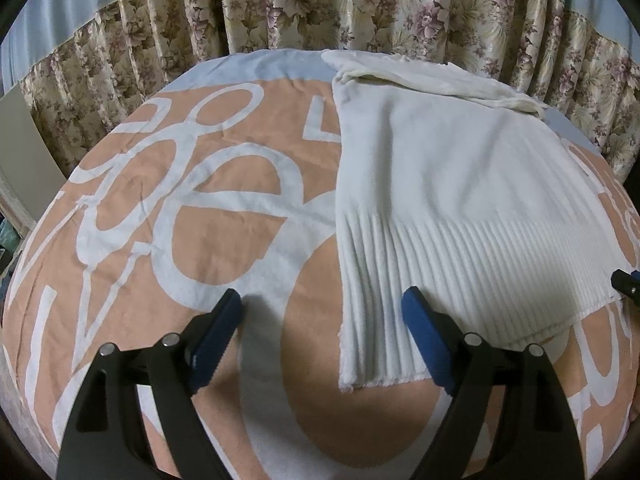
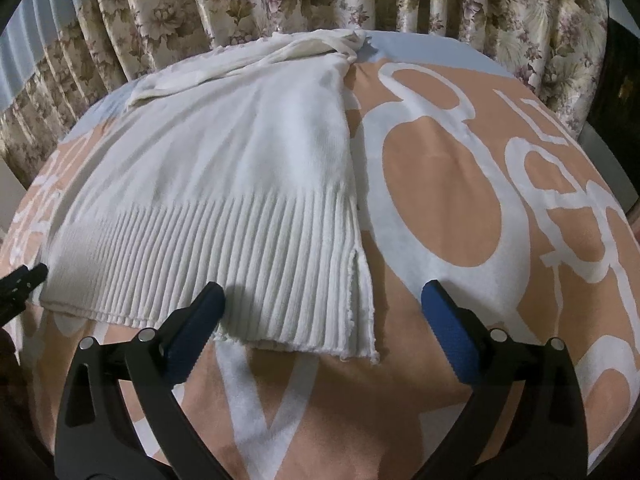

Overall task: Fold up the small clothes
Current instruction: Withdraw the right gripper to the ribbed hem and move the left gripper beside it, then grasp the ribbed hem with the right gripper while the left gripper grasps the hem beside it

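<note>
We are holding both the left gripper [image 1: 322, 304] and right gripper [image 2: 323, 295] spread and empty over the near ribbed hem of the white sweater [image 1: 440, 184], its long axis running toward twelve o'clock on the lettered bedcover [image 1: 168, 200], each apparently straddling one hem corner.

Peach-orange bed cover with large white lettering [image 1: 208, 216]: oversized looping letters, cropped and bent by fisheye, no whole word readable. Left wrist view, left half of frame: shapes like "e", "o", "g", plus "V" at lower left. Right wrist view, right half: big "o"-like ring [image 2: 440, 208]; "V" at bottom centre [image 2: 276, 396]. No labels, brands or numbers legible elsewhere.
</note>
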Available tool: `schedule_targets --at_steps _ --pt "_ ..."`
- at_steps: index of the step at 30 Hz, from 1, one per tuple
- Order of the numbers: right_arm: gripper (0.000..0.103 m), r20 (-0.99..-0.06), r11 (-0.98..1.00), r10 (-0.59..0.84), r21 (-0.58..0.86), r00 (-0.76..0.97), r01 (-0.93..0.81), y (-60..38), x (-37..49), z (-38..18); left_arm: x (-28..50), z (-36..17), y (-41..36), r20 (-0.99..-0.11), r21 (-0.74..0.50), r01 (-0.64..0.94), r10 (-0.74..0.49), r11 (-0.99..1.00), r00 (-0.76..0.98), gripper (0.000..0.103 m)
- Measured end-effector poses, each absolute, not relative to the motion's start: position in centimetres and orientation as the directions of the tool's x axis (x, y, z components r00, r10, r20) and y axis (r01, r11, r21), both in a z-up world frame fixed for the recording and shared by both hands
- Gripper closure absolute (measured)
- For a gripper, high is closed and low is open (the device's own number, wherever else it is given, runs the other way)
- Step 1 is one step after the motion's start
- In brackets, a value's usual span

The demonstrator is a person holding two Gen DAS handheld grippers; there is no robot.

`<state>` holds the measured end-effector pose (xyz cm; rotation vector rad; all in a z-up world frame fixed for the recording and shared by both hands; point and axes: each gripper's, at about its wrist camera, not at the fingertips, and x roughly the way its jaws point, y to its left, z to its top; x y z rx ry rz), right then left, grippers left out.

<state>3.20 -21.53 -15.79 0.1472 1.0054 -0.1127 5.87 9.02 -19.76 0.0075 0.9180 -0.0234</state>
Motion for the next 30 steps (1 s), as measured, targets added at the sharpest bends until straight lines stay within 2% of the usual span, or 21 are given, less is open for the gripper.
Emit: schedule_targets --at_steps 4,6,8,10,11,12,13,17,30 --pt "0.005 -0.853 0.983 -0.025 0.075 0.521 0.169 -22.0 3.4 -15.9 5.9 -19.7 9.0 -0.795 -0.011 0.018 -0.019 1.0 0.607 0.02" --pt "0.012 -0.856 0.989 -0.033 0.048 0.517 0.143 -21.3 3.6 -16.0 5.9 -19.6 9.0 -0.795 -0.009 0.017 -0.017 1.0 0.607 0.02" --pt "0.026 -0.848 0.994 -0.024 0.038 0.529 0.106 -20.6 3.7 -15.8 5.9 -19.6 9.0 -0.795 -0.011 0.018 -0.02 1.0 0.606 0.02" --pt "0.051 -0.84 0.996 0.01 0.054 0.542 0.067 -20.0 3.6 -15.7 5.9 -19.7 9.0 -0.794 -0.009 0.02 -0.02 1.0 0.607 0.02" --pt "0.057 -0.839 0.996 0.02 0.061 0.543 0.058 -19.9 3.6 -15.7 5.9 -19.7 9.0 -0.795 -0.008 0.02 -0.018 1.0 0.606 0.02" --pt "0.076 -0.837 0.996 0.043 0.08 0.545 0.044 -19.6 3.6 -15.6 5.9 -19.6 9.0 -0.795 -0.007 0.019 -0.018 1.0 0.606 0.02" --pt "0.087 -0.835 0.995 0.063 0.094 0.546 0.029 -19.4 3.6 -15.5 5.9 -19.7 8.9 -0.795 -0.007 0.019 -0.017 1.0 0.606 0.02" --pt "0.091 -0.827 0.994 0.075 0.104 0.557 0.02 -18.9 3.5 -15.4 5.9 -19.6 8.9 -0.794 -0.011 0.02 -0.021 1.0 0.608 0.02" --pt "0.09 -0.819 0.995 0.072 0.1 0.569 0.018 -18.6 3.3 -15.5 5.5 -19.6 7.6 -0.802 -0.086 0.091 -0.123 0.992 0.584 0.02"
